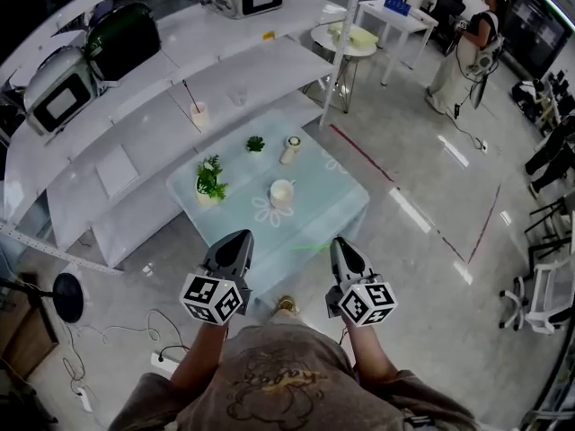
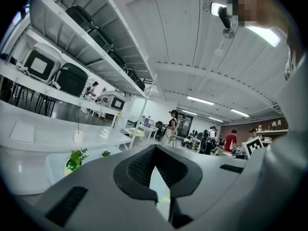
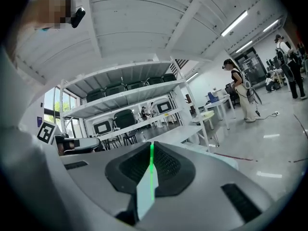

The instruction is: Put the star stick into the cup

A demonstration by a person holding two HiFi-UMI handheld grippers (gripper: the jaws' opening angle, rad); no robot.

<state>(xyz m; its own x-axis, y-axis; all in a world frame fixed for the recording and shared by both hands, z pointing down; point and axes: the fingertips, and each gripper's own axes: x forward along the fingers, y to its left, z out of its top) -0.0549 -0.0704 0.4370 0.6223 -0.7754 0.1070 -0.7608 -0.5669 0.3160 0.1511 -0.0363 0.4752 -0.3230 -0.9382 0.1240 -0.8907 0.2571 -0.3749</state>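
Plainly the low pale-blue table (image 1: 319,212) serves as the work surface. It stands ahead of and below the person, so both tools hang above its near edge.

The left gripper (image 1: 239,237) takes no part in the carrying. Its jaws are drawn together with nothing between them, and I judge it is held alongside only to keep out of the way.

The right gripper (image 1: 340,242) has its jaws nipped almost together on the star stick (image 3: 152,174), pinching it at the very tips. That tip hold looks chosen so the free length points forward and down, clear of the jaws and ready to go in end-first.

The cup (image 1: 281,192) stands upright and open-mouthed near the middle of the table, apart from the potted plant (image 1: 211,180) to its left, with free room above it. It lies ahead and a little left of the held stick, and I see nothing in it.

The stick itself is a very thin, straight, vivid green rod. It shows bright along the slit between the jaws and only as a faint green line over the table in the head view. Its star I cannot make out.
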